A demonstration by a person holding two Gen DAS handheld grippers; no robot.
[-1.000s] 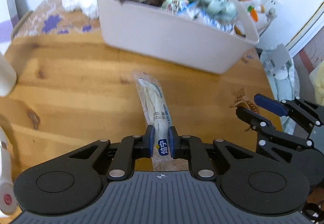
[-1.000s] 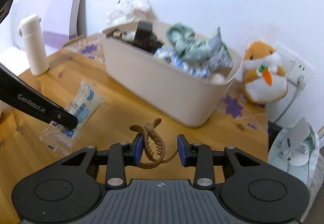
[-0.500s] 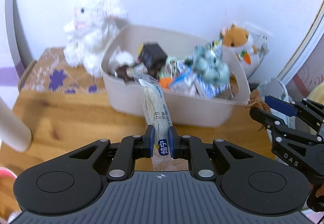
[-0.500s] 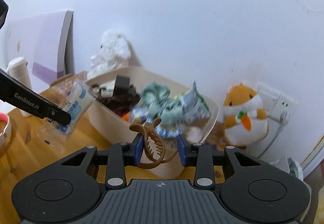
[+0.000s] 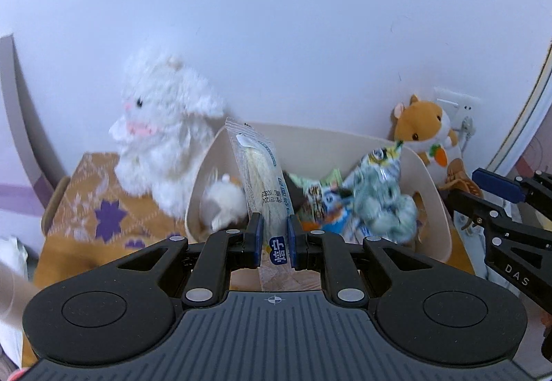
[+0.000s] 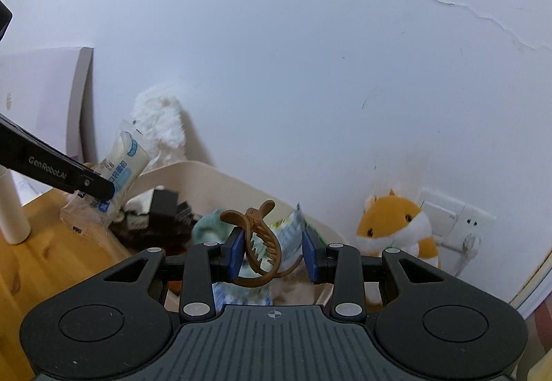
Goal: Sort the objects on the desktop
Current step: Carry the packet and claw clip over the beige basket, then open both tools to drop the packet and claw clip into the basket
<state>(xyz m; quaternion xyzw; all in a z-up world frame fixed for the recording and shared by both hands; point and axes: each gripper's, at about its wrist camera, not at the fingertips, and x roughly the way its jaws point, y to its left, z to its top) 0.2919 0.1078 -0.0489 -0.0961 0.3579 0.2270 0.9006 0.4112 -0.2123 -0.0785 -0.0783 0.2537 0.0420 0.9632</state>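
Observation:
My left gripper [image 5: 274, 244] is shut on a long clear snack packet [image 5: 264, 181] with blue print and holds it upright in the air in front of the beige bin [image 5: 433, 194]. The packet also shows in the right wrist view [image 6: 119, 167]. My right gripper [image 6: 272, 255] is shut on a brown hair claw clip [image 6: 260, 243], held above the bin [image 6: 207, 170]. The bin holds several snack bags, a dark box and a pale green plush. The clip [image 5: 460, 177] and right gripper fingers [image 5: 496, 182] show at the right of the left wrist view.
A white plush lamb [image 5: 165, 136] sits left of the bin on an orange patterned cloth [image 5: 89, 208]. An orange hamster plush [image 6: 396, 226] sits right of the bin by a wall socket [image 6: 459, 219]. A white bottle [image 6: 10, 208] stands on the wooden table [image 6: 38, 263] at left.
Both grippers have risen from the tabletop and tilted up towards the wall, each carrying its object. The packet and the clip are now level with or above the bin.

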